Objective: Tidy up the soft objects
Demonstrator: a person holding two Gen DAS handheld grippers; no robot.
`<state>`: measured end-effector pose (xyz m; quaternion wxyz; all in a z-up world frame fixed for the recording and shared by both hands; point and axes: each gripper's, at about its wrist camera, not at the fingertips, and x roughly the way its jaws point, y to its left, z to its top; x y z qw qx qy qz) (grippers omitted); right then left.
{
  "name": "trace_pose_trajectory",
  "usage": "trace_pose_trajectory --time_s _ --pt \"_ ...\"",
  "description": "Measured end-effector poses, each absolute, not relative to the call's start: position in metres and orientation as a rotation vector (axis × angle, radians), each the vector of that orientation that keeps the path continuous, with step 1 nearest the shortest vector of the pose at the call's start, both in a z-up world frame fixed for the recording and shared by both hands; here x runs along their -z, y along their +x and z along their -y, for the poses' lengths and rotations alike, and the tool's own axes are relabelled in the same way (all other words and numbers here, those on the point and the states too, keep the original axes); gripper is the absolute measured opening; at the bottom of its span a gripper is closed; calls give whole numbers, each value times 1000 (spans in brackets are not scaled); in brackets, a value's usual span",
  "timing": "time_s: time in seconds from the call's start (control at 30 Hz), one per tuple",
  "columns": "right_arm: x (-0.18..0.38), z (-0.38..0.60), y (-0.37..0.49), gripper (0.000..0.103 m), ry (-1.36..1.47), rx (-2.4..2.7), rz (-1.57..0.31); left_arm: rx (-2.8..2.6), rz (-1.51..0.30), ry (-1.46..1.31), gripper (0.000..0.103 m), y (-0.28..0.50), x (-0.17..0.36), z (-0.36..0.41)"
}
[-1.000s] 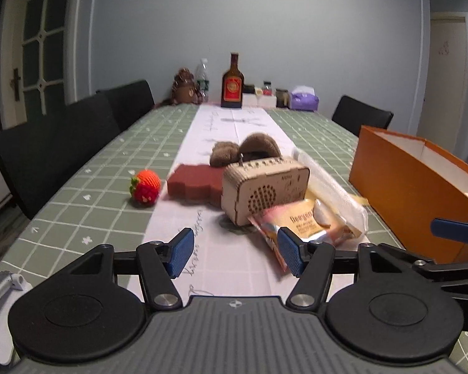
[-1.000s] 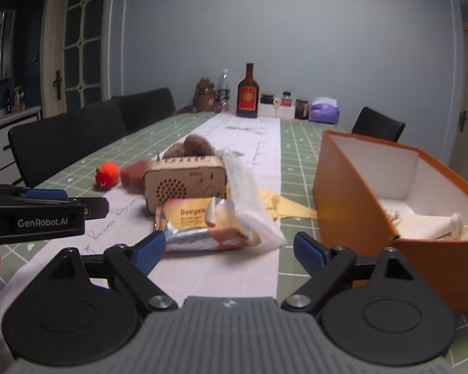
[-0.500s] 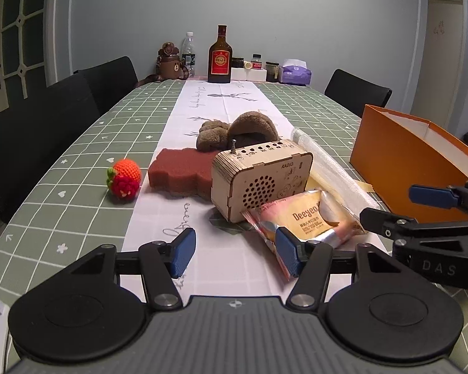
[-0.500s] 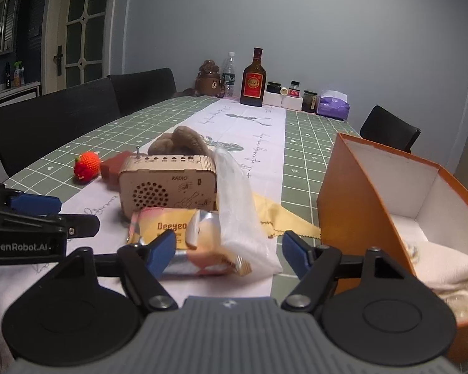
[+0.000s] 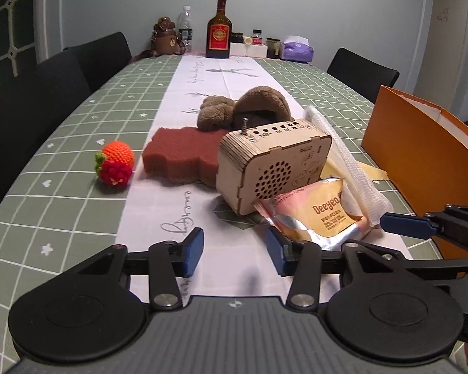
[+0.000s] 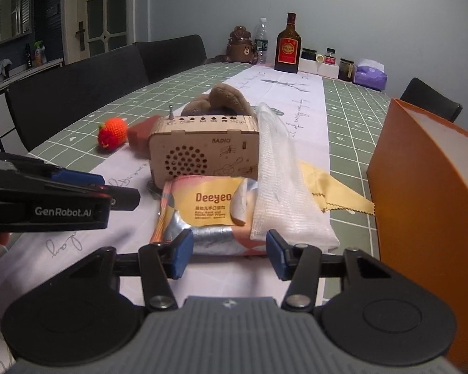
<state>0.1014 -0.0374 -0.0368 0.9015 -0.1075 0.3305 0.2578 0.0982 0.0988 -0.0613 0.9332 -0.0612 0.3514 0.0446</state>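
Observation:
A Deeyeo wipes pack lies on the white runner, with a white gauze roll in plastic leaning over its right side. My right gripper is open and empty just in front of the pack. My left gripper is open and empty, left of the pack. A crocheted strawberry, a red-brown sponge, a brown plush and a yellow cloth lie around a wooden radio. The orange box stands at the right.
Bottles, jars, a bear figure and a tissue pack stand at the table's far end. Black chairs line the left side and one stands at the far right. The right gripper's fingertip shows in the left wrist view.
Both grippers have moved forward and lower toward the pile. The right gripper has narrowed its opening and now sits right at the wipes pack's near edge.

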Motion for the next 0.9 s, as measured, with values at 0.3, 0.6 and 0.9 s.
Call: trace_pose_trajectory --time_s 0.3,0.6,0.9 --pt "41 58 119 50 -180 -387 -702 10 -770 -237 45 123 70 -86" --pt "34 55 127 31 -181 -400 -661 2 -745 -246 5 121 66 -77" --pt "31 58 100 22 -154 -432 -685 55 -761 -257 0 93 60 -68"
